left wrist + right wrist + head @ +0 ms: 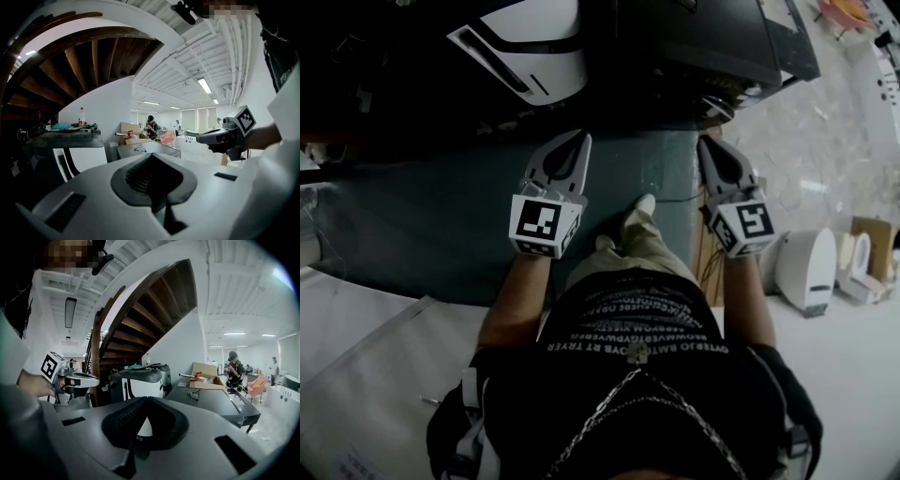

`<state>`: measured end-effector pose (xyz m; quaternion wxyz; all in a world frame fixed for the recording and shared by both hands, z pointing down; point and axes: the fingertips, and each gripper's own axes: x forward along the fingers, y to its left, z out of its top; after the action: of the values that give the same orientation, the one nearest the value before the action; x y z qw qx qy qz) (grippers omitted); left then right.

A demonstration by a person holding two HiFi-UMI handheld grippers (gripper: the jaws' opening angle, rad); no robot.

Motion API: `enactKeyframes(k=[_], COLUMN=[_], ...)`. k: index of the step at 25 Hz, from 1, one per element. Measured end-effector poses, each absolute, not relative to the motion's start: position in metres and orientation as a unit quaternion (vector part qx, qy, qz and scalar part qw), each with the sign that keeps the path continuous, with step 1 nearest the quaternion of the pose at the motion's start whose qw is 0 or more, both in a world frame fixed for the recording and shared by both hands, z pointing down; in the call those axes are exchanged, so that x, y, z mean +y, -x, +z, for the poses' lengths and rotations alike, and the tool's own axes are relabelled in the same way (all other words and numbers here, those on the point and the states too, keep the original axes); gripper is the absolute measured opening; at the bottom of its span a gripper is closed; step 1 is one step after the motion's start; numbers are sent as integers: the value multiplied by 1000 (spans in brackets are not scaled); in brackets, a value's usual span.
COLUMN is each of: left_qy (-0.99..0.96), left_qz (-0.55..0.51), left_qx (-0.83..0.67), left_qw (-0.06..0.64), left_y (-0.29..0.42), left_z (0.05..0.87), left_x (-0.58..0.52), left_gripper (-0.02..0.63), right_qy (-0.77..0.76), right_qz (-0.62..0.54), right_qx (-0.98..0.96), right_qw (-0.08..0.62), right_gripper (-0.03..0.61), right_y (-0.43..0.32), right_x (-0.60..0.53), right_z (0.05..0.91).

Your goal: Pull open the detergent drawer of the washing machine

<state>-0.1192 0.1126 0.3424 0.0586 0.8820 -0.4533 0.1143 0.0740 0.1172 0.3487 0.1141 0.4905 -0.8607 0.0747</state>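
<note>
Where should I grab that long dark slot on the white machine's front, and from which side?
Probably slip one jaw into the dark slot on the white machine, coming straight at the front panel from the person's side. The slot is long and narrow, so only its edge offers a hold; its depth cannot be told.

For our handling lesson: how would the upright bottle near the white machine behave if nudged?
The bottle looks tall and narrow, so it would probably tip easily. It seems clear plastic, so likely light, though its fill cannot be seen.
</note>
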Motion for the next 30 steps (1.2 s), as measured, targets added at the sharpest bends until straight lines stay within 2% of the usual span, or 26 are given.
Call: enactKeyframes(k=[16,30], left_qy=[-867,-855], left_qz=[121,122], left_qx=[-480,-499], left_qw=[55,68], left_y=[111,68], left_z=[339,340], left_x=[29,-24], left_gripper=[5,4], right_qy=[-488,-447], right_qz=[65,57], right_qx=[-863,-886], right_qw=[115,110], right_gripper=[3,3], right_y=[-109,-143], right_x=[36,-31], right_z=[333,330])
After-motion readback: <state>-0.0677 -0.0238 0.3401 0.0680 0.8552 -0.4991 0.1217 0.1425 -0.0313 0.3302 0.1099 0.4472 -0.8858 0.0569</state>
